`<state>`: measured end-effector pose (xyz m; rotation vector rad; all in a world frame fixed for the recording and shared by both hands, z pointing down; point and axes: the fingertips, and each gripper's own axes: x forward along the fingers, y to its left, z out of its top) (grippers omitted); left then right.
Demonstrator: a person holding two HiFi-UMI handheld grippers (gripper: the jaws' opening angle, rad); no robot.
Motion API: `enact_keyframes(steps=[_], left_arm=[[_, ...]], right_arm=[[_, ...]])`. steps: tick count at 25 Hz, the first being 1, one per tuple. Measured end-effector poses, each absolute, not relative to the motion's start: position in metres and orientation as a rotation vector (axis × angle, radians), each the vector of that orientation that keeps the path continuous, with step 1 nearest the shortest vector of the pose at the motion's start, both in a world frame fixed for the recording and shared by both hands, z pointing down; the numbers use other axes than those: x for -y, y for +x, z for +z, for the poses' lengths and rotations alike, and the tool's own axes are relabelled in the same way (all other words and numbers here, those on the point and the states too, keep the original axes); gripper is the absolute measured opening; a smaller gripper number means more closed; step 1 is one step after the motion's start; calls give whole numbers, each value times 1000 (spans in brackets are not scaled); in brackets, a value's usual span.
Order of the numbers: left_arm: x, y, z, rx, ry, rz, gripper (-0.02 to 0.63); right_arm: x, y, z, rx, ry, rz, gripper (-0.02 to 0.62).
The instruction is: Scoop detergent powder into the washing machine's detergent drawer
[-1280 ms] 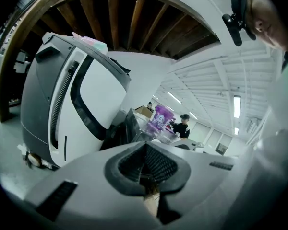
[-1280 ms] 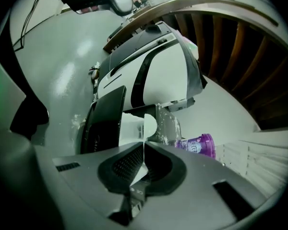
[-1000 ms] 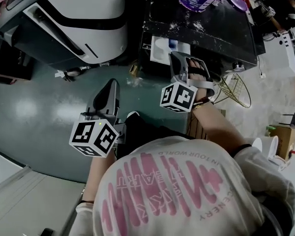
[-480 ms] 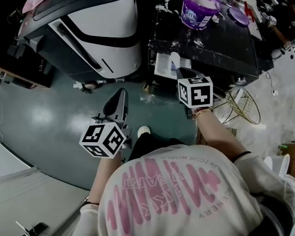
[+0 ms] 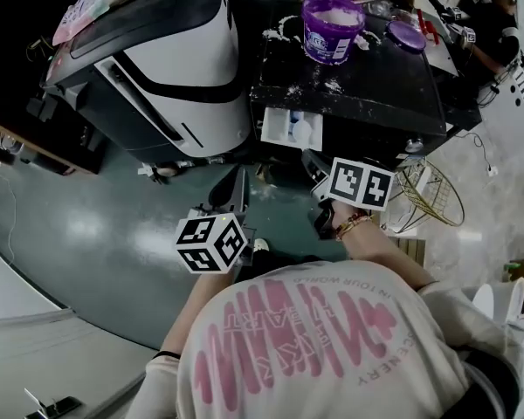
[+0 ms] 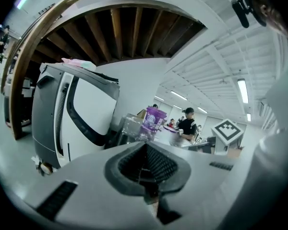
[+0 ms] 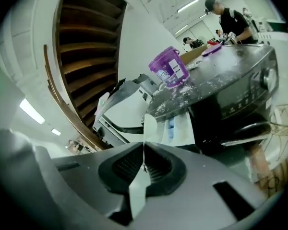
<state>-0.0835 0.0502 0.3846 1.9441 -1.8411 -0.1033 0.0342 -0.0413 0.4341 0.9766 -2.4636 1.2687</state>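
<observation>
The black washing machine (image 5: 367, 85) has its white detergent drawer (image 5: 284, 127) pulled out, also seen in the right gripper view as the drawer (image 7: 181, 126). A purple detergent tub (image 5: 332, 24) full of white powder stands open on the powder-strewn top. My right gripper (image 5: 313, 158) is shut on the thin handle of a white scoop (image 7: 147, 123), whose bowl (image 5: 303, 133) hovers over the drawer. In its own view the right gripper (image 7: 144, 152) pinches the handle edge-on. My left gripper (image 5: 237, 180) hangs left of the drawer, and in its own view the left gripper (image 6: 145, 150) is shut and empty.
A white-and-black appliance (image 5: 157, 59) stands left of the washing machine. The tub's purple lid (image 5: 407, 35) lies on the top. A gold wire basket (image 5: 430, 190) sits on the floor at right. A person (image 5: 493, 11) works at a far bench. The green floor (image 5: 96, 225) spreads left.
The head view has drawn back, so the machine top and tub show more fully. The right gripper with the scoop has eased back from the drawer; the left gripper has come closer to the machine.
</observation>
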Motion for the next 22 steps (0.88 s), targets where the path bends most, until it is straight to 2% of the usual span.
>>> enact_keyframes(steps=[5, 10, 22], left_arm=[[-52, -67, 372, 1900, 1947, -92, 2], [-57, -58, 353, 1969, 1966, -142, 2], [-71, -19, 336, 1998, 2039, -173, 2]], right_arm=[[33, 46, 399, 2613, 945, 1296, 8], [28, 63, 372, 2716, 959, 1148, 8], [14, 99, 364, 2748, 958, 968, 6]])
